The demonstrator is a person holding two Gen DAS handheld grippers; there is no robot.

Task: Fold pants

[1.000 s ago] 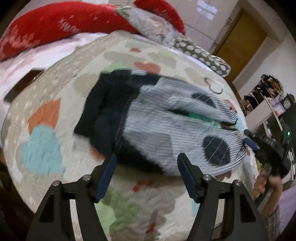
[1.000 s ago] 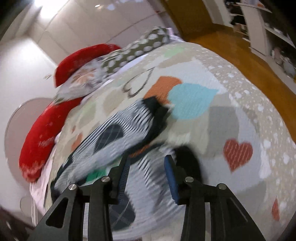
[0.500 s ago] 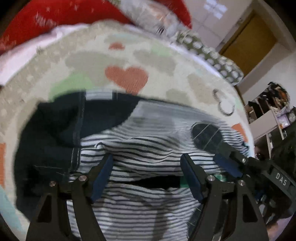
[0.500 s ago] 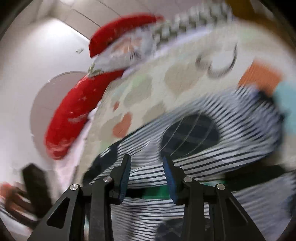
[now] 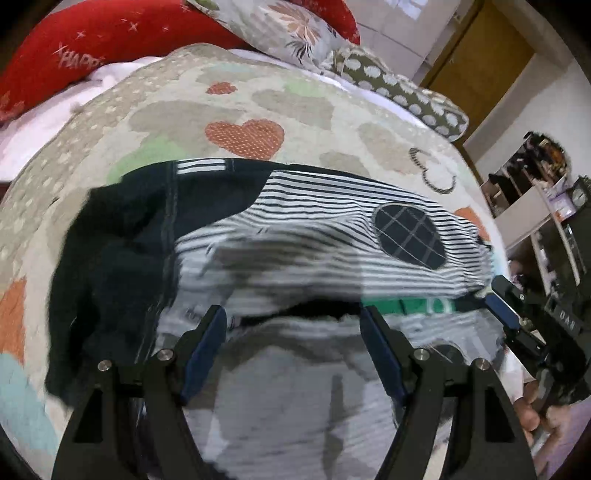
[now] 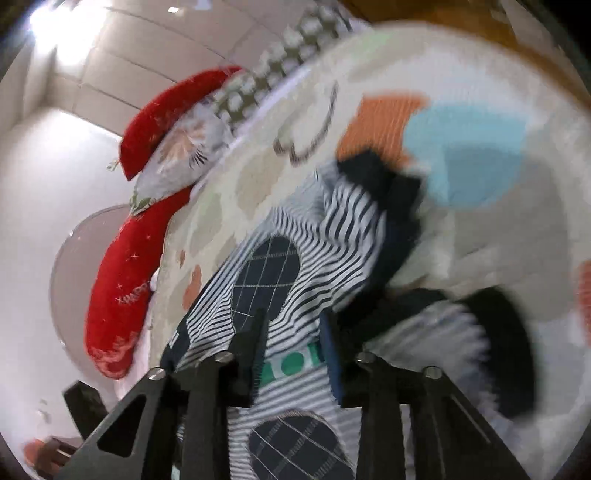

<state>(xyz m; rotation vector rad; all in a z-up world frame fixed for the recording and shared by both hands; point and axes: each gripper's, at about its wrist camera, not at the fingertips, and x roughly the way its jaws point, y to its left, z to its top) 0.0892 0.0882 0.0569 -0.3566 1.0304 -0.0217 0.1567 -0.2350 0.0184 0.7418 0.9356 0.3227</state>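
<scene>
Left wrist view, near to far: your left gripper has its jaws set wide, with blurred grey-striped cloth of the pants lying between and under them; the blue pads do not visibly pinch anything. Just beyond, at 12 o'clock, the pants spread across the heart-print quilt: dark navy waist section at 9 o'clock, striped legs running toward 3 o'clock, an oval checked knee patch at 2 o'clock. A green band shows in the gap between the two cloth layers. At 3 o'clock your right gripper reaches the leg end; from this side you cannot tell its jaw gap. Farther at 11 o'clock lies a red cushion, with a floral pillow at 12 and a spotted pillow at 1. A wooden door stands farthest, at 1 o'clock.

Right wrist view, heavy motion blur: your right gripper has its jaws narrow, striped cloth and the green band between them; contact with the pads cannot be confirmed. One knee patch sits just past the tips at 12 o'clock, a second lies below at 6. The navy cuff lies at 1 o'clock on the quilt.
</scene>
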